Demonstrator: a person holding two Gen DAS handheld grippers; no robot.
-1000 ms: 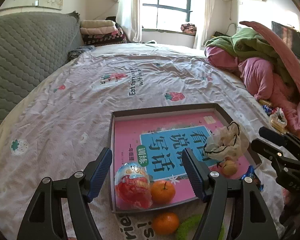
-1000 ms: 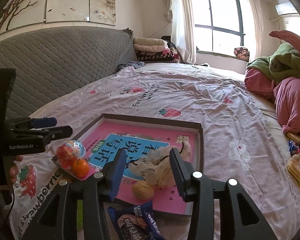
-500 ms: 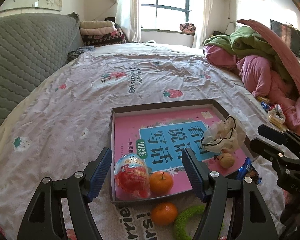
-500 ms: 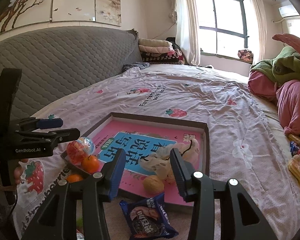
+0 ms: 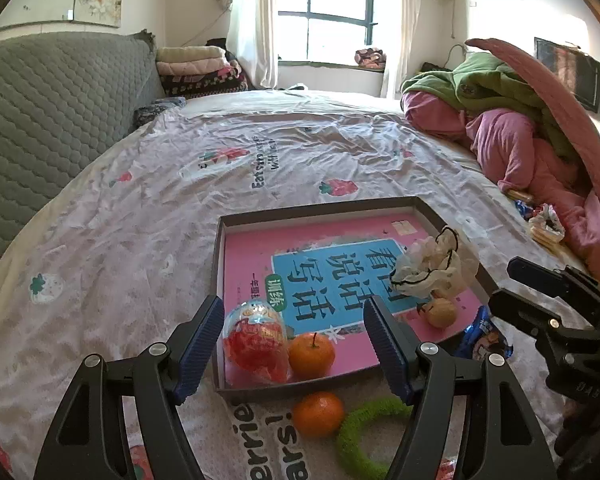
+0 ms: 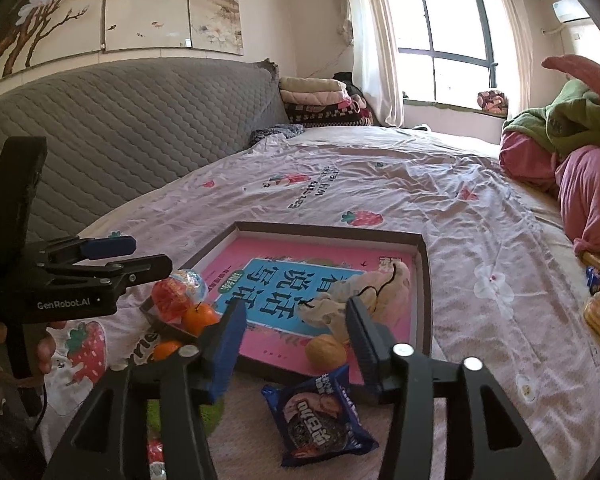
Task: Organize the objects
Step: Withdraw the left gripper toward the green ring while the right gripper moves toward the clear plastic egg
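Observation:
A dark shallow tray (image 5: 320, 205) (image 6: 328, 229) lies on the bed with a pink book (image 5: 252, 264) flat in it. In the tray are a red toy egg (image 5: 256, 336), an orange (image 5: 311, 354), a crumpled white bag (image 5: 432, 268) (image 6: 360, 292) and a pale round fruit (image 5: 440, 312) (image 6: 326, 350). Outside its near edge lie a second orange (image 5: 318, 414), a green fuzzy ring (image 5: 356, 436) and a blue cookie packet (image 6: 320, 416). My left gripper (image 5: 296, 320) hangs open and empty over the egg and orange. My right gripper (image 6: 296, 320) is opening above the packet, gripping nothing.
A grey quilted headboard (image 6: 120, 128) runs along the left. Pink and green bedding (image 5: 512, 128) is heaped at the right, with loose snacks (image 5: 544, 224) beside it. Wrinkled strawberry-print sheet (image 5: 260, 152) stretches beyond the tray. A hand (image 6: 44, 348) holds the left gripper's handle.
My right gripper has drawn back from the tray and its jaws have widened. The cookie packet shows more fully in front of it. The left view has backed off slightly, the gripper's opening unchanged.

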